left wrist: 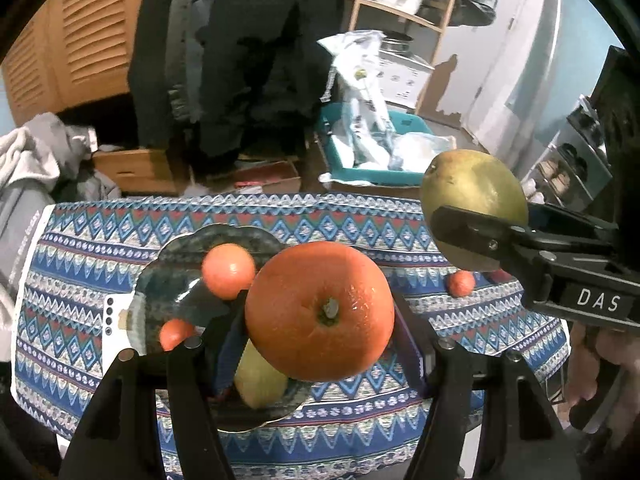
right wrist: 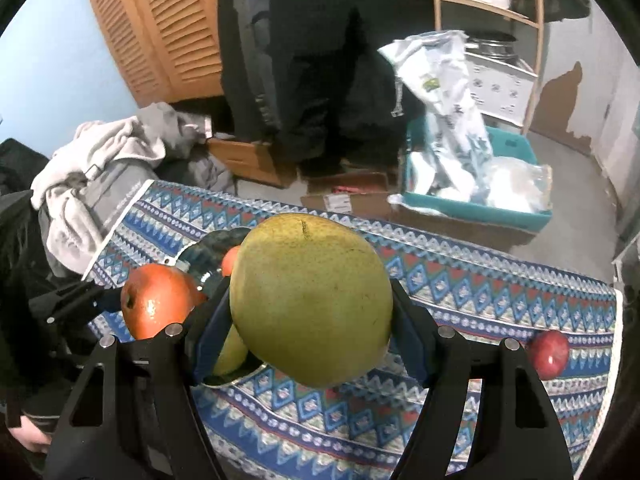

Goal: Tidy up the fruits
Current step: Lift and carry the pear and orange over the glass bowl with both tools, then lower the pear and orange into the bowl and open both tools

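My left gripper [left wrist: 320,320] is shut on a large orange [left wrist: 319,311] and holds it above the near edge of a shiny dark plate [left wrist: 176,276]. The plate holds a small orange [left wrist: 228,271], another small orange [left wrist: 174,333] and a yellow-green fruit [left wrist: 258,380]. My right gripper [right wrist: 312,320] is shut on a big yellow-green fruit [right wrist: 312,304], held above the patterned cloth to the right of the plate [right wrist: 212,246]. The left wrist view shows that fruit [left wrist: 474,196] at right, and the right wrist view shows the large orange [right wrist: 156,306] at left.
A small orange fruit [left wrist: 461,283] and a red fruit [right wrist: 550,354] lie on the blue patterned tablecloth [left wrist: 360,220] at the right. Beyond the table stand a teal bin with bags [left wrist: 376,152], cardboard boxes [left wrist: 140,168], clothes [right wrist: 104,160] and a wooden shelf [left wrist: 404,12].
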Tool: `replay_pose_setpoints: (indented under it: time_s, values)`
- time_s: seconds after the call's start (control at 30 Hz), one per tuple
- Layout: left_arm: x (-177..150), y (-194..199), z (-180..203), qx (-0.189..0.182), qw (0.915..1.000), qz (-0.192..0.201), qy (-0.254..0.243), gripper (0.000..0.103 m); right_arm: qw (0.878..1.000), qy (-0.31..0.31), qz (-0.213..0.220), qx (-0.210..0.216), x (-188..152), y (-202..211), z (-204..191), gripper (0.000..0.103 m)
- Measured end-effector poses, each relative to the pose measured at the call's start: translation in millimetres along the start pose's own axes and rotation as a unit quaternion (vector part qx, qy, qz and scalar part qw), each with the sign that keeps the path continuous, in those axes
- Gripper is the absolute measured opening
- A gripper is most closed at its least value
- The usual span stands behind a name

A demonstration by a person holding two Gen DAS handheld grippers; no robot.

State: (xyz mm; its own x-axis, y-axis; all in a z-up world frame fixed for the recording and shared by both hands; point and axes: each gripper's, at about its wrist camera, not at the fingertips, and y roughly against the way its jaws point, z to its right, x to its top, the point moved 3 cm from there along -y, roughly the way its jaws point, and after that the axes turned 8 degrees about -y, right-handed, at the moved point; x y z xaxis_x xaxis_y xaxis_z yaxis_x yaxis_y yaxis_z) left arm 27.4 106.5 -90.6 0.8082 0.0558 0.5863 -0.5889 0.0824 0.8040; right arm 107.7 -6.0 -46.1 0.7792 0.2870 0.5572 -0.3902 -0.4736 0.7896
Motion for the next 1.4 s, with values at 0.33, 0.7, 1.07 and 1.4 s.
replay_pose_setpoints:
  time_s: [0.33,0.7,1.07,1.4]
  values:
    - [-14.8,-27.7,-46.6,0.023,0.9982,-0.037,0.040,0.068,0.999,-0.001,-0.039,0.023,0.1,-54.1,-24.0,0.073]
    - [-33.2,-58.6,-86.0,0.034,0.9930,-0.074,0.086,0.068,0.994,-0.024,-0.093,0.052,-14.9,-108.3,-38.7,0.073]
    - [-48.2,-82.3,-99.6,0.040,0.9885,-0.106,0.100,0.068,0.988,-0.061,-0.132,0.060,-29.6,-143.2,-33.6,0.073]
    - [-48.4,-89.6,-97.8,0.043,0.9880,-0.114,0.094,0.068,0.984,-0.068,-0.155,0.055,-41.9,-158.4,-33.7,0.074]
